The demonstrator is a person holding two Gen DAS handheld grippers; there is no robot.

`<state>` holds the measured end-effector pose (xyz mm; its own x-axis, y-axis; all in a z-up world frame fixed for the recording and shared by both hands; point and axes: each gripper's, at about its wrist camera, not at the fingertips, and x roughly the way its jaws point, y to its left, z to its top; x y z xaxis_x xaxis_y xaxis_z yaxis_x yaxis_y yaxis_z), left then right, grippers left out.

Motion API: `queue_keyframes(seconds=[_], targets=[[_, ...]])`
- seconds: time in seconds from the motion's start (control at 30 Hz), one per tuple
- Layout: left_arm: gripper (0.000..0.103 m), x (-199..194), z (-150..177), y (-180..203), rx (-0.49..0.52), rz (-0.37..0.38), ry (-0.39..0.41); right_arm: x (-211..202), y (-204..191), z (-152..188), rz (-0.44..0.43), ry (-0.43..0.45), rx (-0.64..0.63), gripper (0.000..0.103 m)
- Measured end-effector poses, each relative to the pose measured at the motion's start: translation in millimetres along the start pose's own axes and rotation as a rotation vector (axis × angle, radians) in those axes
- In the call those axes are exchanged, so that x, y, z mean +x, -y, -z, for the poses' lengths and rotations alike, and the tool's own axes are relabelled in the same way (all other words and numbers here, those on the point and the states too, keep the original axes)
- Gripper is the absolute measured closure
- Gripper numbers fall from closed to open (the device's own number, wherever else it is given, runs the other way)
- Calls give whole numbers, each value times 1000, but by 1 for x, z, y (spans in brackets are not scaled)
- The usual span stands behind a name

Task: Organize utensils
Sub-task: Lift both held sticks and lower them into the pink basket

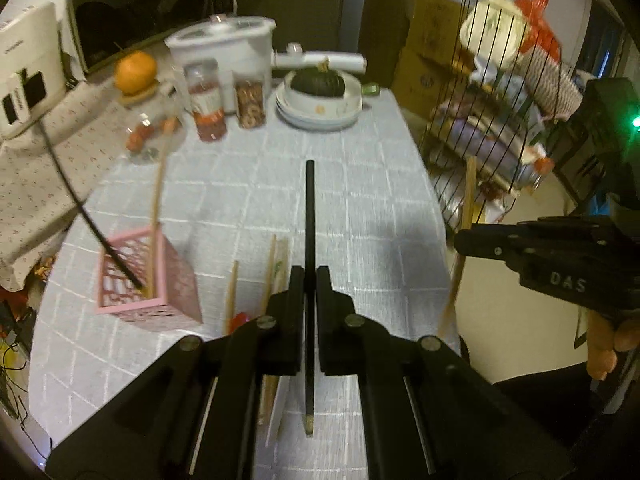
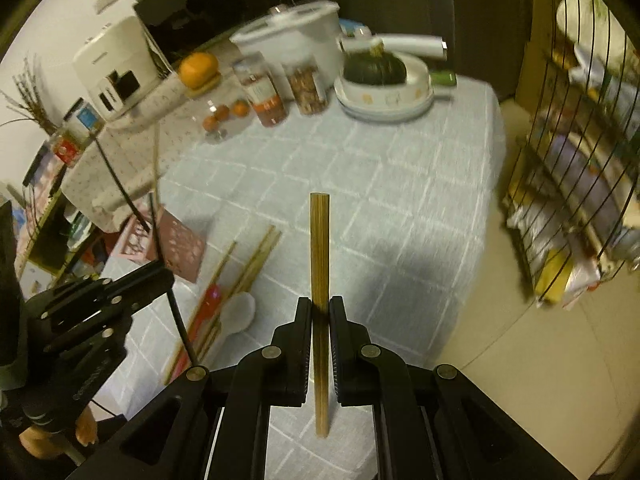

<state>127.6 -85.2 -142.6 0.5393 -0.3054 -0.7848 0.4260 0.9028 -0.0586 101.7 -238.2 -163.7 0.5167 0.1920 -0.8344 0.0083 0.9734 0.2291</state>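
Black chopstick point(image 1: 309, 216) clamped (bamboo likewise).

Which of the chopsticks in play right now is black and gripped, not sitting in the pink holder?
The black chopstick clamped in the left gripper. The right gripper holds a bamboo-coloured one; another black one leans inside the pink holder.

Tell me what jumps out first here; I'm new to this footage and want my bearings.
Each gripper holds one chopstick over the grey checked tablecloth: the left gripper a black chopstick, the right gripper a bamboo chopstick. At the left stands a pink lattice holder with chopsticks in it; a dark green squash sits in bowls at the far end.
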Motion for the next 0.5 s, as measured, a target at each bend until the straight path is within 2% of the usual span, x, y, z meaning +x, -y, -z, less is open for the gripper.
queue_keyframes(seconds=[0.2, 0.5], targets=[[97, -40, 2, -10, -19, -2, 100, -21, -22, -3, -15, 74, -52, 95], [97, -99, -6, -36, -79, -23, 299, -41, -48, -17, -58, 164, -75, 98]])
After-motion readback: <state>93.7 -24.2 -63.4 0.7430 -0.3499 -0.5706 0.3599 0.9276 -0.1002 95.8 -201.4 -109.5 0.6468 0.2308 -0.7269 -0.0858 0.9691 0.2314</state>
